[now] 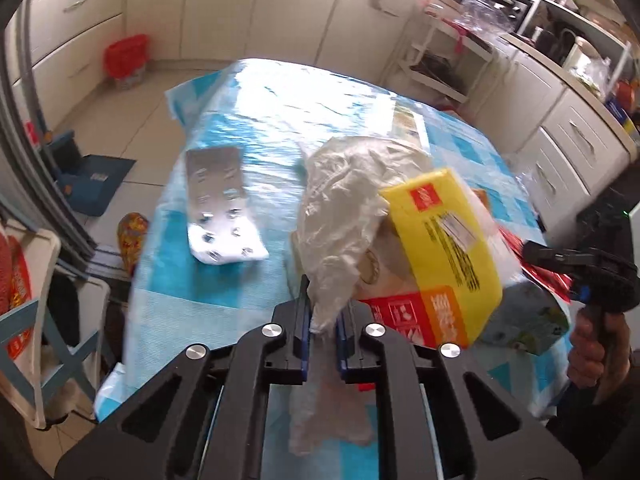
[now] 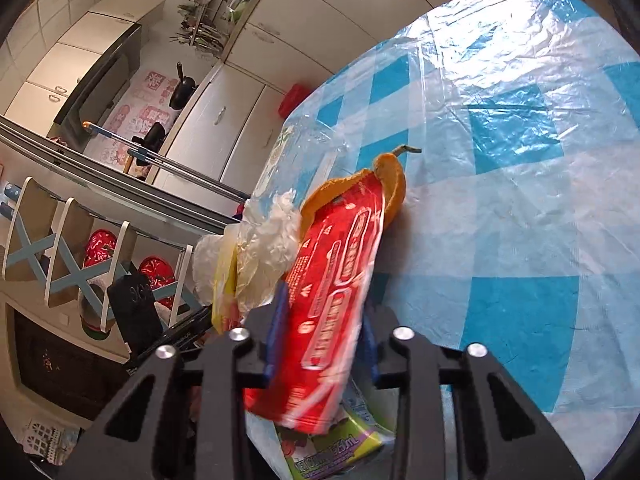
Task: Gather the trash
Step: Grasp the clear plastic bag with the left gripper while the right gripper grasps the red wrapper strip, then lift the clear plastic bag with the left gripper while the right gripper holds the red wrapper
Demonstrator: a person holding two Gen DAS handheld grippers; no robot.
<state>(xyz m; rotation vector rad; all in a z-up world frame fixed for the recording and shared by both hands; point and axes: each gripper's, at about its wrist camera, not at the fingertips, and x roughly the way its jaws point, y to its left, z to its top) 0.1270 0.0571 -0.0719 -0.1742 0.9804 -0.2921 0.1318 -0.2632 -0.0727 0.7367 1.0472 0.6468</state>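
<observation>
My left gripper [image 1: 323, 320] is shut on the rim of a translucent white plastic bag [image 1: 344, 200], held above the blue checked table [image 1: 224, 300]. A yellow wrapper [image 1: 444, 248] sticks out of the bag. A silver blister pack [image 1: 222, 206] lies on the table to the left. My right gripper [image 2: 324, 320] is shut on a red wrapper [image 2: 332, 292], next to the white bag [image 2: 268, 248]. An orange peel [image 2: 390, 180] lies on the table behind the wrapper. A juice carton [image 2: 340, 444] lies below the right gripper. The right gripper also shows in the left wrist view [image 1: 560, 260].
White kitchen cabinets [image 1: 240, 8] ring the room. A red bin [image 1: 126, 60] stands on the floor at the far left. A chair [image 1: 44, 320] stands left of the table. A cluttered counter [image 1: 580, 48] runs along the right.
</observation>
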